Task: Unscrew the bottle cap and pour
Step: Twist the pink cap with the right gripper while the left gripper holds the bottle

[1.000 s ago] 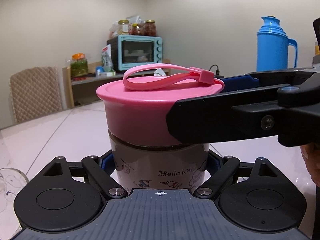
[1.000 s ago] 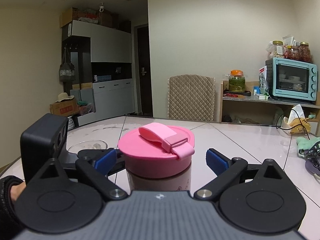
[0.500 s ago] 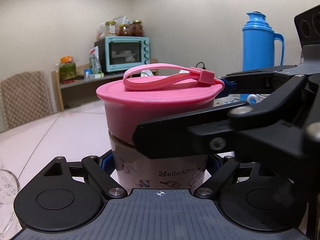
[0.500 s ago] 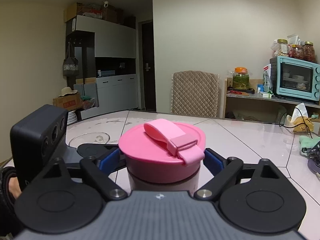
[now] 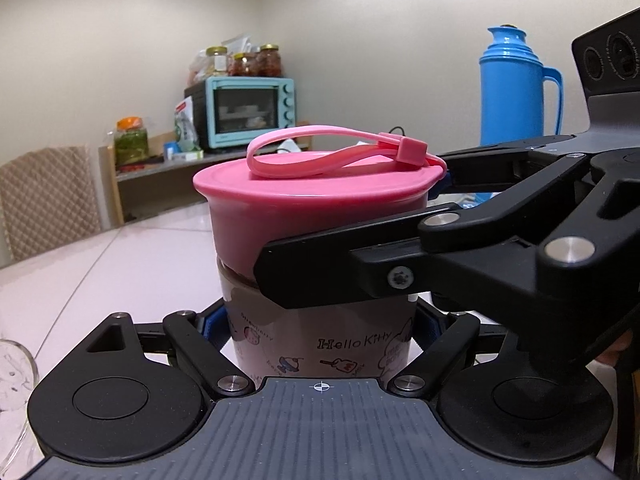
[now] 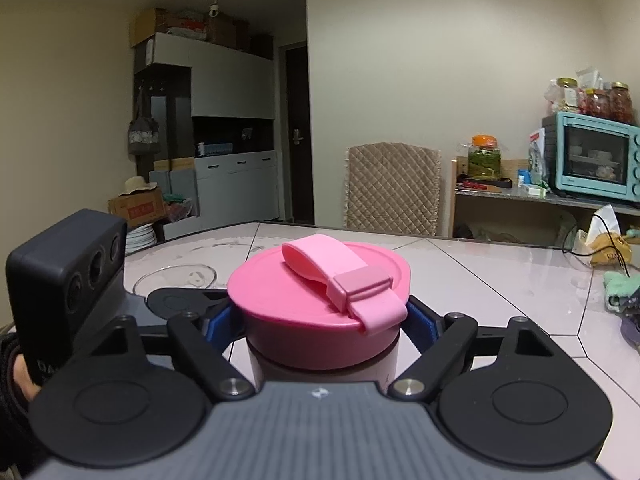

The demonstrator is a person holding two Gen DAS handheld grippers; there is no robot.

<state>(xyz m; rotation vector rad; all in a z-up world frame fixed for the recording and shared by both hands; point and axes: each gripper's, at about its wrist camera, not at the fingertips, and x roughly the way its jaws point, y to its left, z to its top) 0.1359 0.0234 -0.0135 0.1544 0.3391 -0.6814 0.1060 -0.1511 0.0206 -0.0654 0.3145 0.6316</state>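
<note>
The bottle [image 5: 320,340] stands on the bench [image 6: 500,276], body pinched by the left hand-held gripper [image 5: 320,326]. The right hand-held gripper [image 6: 324,320] seems clamped on the pink cap [image 6: 320,300], which sits in place: unscrewing is barely begun and pouring remains.

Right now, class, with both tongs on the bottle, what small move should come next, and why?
Probably twist the pink cap with the right tongs. Their blue pads look pressed against the cap's sides, the left tongs hold the bottle body below, and the cap sits fully down, not yet loosened.
</note>
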